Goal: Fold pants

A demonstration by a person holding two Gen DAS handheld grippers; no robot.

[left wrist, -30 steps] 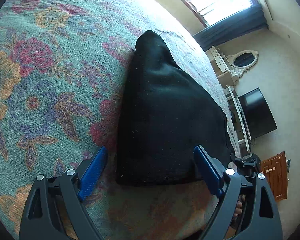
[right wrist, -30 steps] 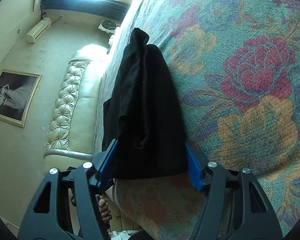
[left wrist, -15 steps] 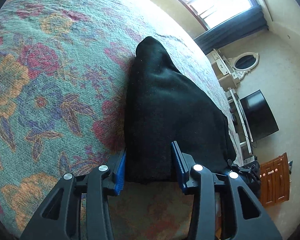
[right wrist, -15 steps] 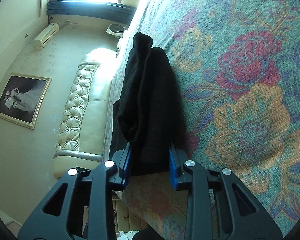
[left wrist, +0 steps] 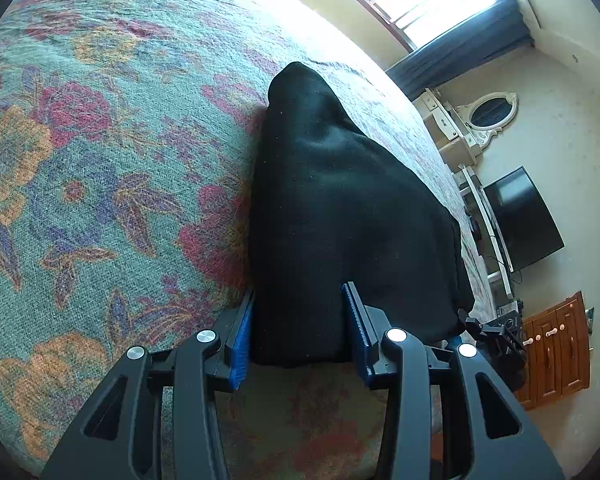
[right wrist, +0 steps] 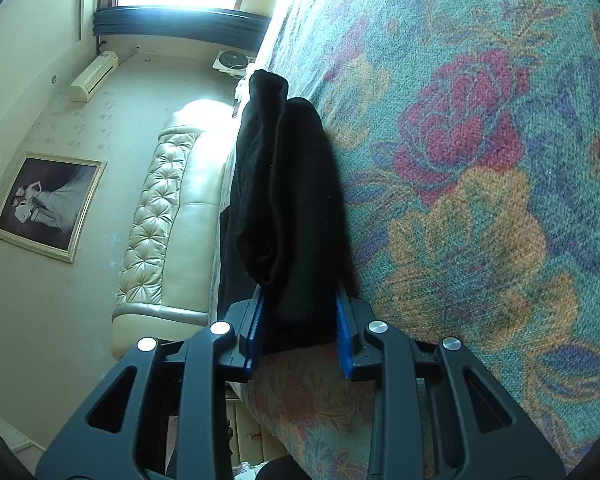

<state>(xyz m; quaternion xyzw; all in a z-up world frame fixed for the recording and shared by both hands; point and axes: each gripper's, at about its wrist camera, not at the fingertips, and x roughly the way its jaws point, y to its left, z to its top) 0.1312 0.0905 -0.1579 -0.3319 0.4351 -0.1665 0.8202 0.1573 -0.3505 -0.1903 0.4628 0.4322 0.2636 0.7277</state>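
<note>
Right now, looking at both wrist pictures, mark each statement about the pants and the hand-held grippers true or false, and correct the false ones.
1. The pants are black. True.
2. The pants lie on a plain white sheet. False: they lie on a floral bedspread.
3. The left hand-held gripper has the near edge of the pants between its blue pads. True.
4. The right hand-held gripper is wide open, clear of the cloth. False: its pads press on the pants' edge.
5. A framed picture hangs on the wall. True.
</note>
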